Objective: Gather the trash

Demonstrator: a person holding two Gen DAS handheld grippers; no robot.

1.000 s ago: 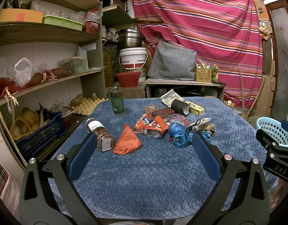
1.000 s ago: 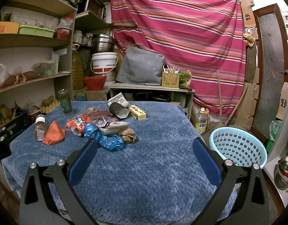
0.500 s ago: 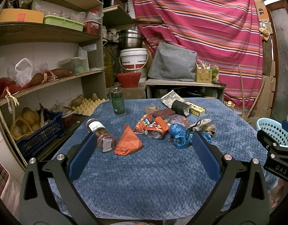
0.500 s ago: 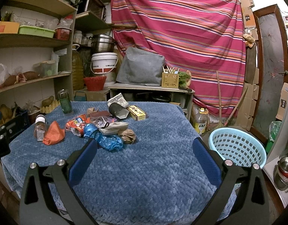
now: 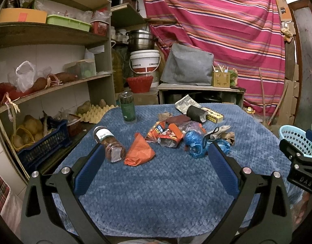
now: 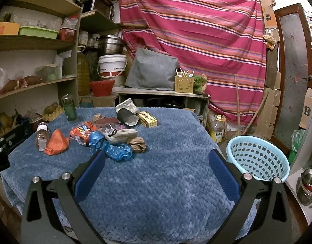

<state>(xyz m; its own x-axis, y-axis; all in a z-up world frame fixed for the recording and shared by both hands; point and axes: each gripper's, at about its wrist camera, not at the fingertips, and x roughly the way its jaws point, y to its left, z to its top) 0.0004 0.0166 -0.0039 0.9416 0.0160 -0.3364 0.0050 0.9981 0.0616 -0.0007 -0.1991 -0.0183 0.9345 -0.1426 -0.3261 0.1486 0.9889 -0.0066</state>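
We hold the left gripper (image 5: 156, 158) and right gripper (image 6: 157, 159) spread wide and empty above the blue-covered table (image 6: 166, 183). The trash lies clustered mid-table: an orange wrapper (image 5: 139, 153), a red snack bag (image 5: 166, 132) and crumpled blue plastic (image 6: 113, 147). The light-blue basket (image 6: 257, 159) stands beside the table's right edge.

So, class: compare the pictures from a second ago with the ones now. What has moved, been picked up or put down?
Almost nothing. The left gripper and right gripper stay open and empty above the blue table cover, with only a slight drift of the views. The orange wrapper, blue plastic bag, tipped spice jar and light blue basket lie where they were.
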